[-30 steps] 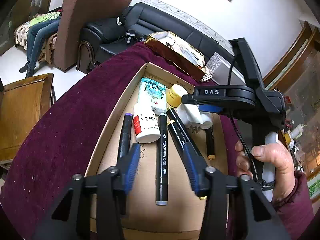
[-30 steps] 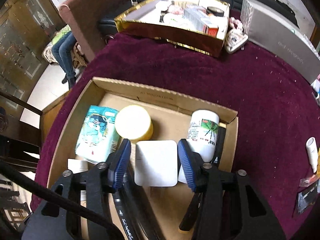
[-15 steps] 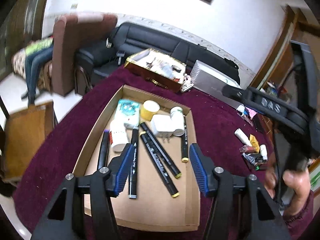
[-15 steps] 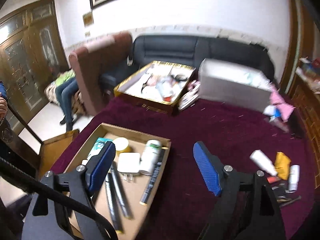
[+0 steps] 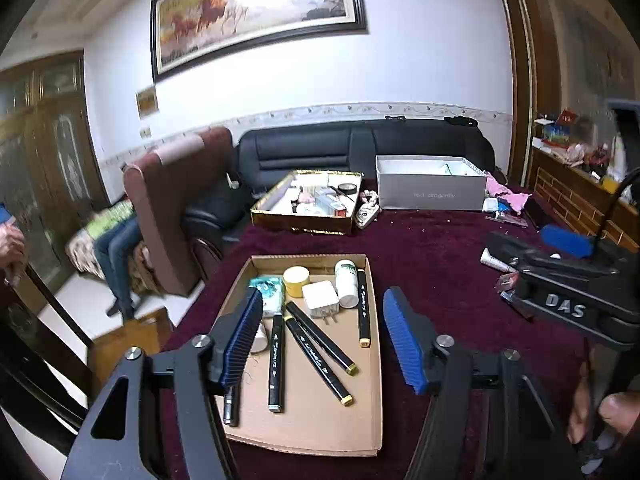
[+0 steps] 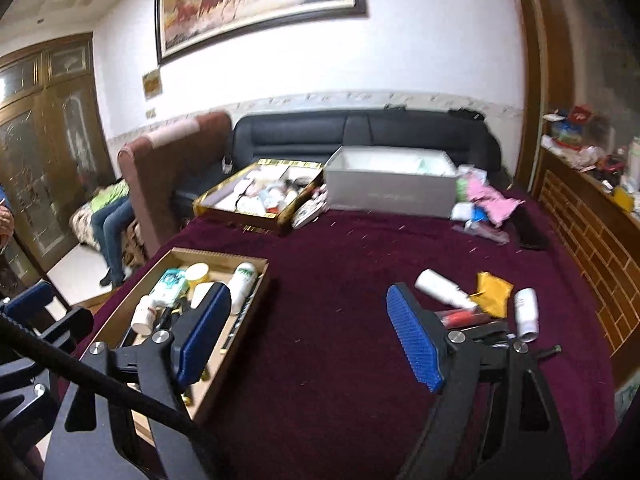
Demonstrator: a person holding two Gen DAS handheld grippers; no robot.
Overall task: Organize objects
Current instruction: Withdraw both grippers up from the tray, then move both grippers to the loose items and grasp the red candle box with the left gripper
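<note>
Sorted items lying in a shallow cardboard tray [image 5: 376, 360] on maroon cloth, loose ones waiting off to the side.

Beyond and between the left fingers [image 5: 240, 340], black markers [image 5: 320, 338] are lying flat and fanning out; past them a white charger [image 5: 321, 299], a yellow jar [image 5: 296, 279], a white bottle [image 5: 346, 282] on its side and a teal packet [image 5: 267, 292] are crowding the tray's far end. Just past the right fingers [image 6: 416, 344], a white tube [image 6: 438, 289], a yellow packet [image 6: 493, 286] and a small white bottle [image 6: 526, 312] are lying scattered on the cloth.
</note>
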